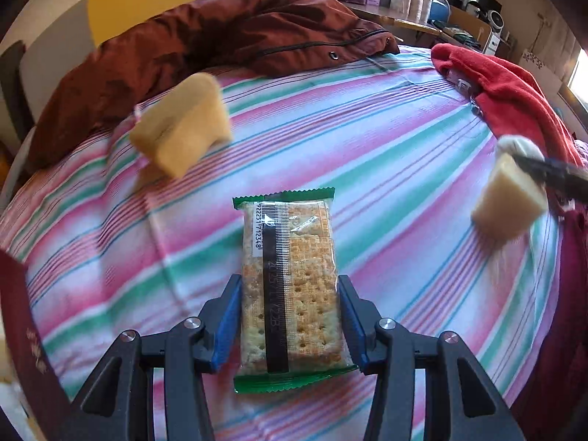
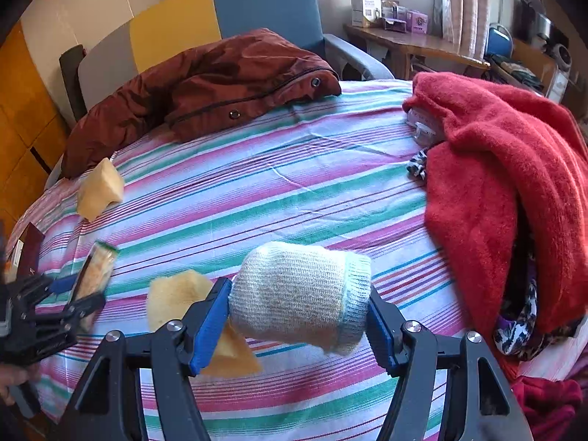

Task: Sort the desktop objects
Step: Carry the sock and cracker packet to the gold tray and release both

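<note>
A green-edged packet of crackers sits lengthwise between the blue pads of my left gripper, which is shut on it above the striped cloth. From the right wrist view the same packet shows edge-on in the left gripper at the far left. My right gripper is shut on a rolled cream knitted mitt with a pale blue cuff. Just under it lies a yellow sponge piece. A second sponge piece rests far left, and looks large in the left wrist view.
A striped cloth covers the round table. A brown jacket lies at the back, a red sweater heaped on the right over a patterned scarf. A dark red box stands at the left edge.
</note>
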A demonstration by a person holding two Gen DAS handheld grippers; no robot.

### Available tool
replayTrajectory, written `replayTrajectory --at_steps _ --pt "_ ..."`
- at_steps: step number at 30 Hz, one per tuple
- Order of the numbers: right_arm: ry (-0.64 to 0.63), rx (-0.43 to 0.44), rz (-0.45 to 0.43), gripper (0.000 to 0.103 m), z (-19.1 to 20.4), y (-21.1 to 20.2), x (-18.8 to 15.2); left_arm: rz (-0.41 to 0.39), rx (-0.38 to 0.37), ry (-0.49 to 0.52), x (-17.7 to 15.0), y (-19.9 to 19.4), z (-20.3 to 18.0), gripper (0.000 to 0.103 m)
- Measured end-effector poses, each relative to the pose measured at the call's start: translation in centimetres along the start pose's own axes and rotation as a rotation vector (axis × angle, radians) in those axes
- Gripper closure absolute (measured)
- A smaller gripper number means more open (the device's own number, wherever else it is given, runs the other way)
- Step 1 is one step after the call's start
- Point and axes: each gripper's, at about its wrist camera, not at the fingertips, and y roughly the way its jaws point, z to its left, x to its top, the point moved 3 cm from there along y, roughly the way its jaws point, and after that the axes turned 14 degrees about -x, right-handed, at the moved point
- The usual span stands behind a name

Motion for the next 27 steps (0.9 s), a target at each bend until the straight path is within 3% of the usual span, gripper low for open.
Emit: replayTrajectory --at_steps 14,27 --pt "0.049 0.056 -0.07 0.035 0.1 -2.3 0.3 -0.052 -0.011 -0.059 -4.8 -3.0 1.3 0.053" --pt "-0.026 0.205 -0.125 0.035 8.7 -9.7 -2.8 -0.094 -0.025 -0.079 -6.1 -4.3 2.3 0.053"
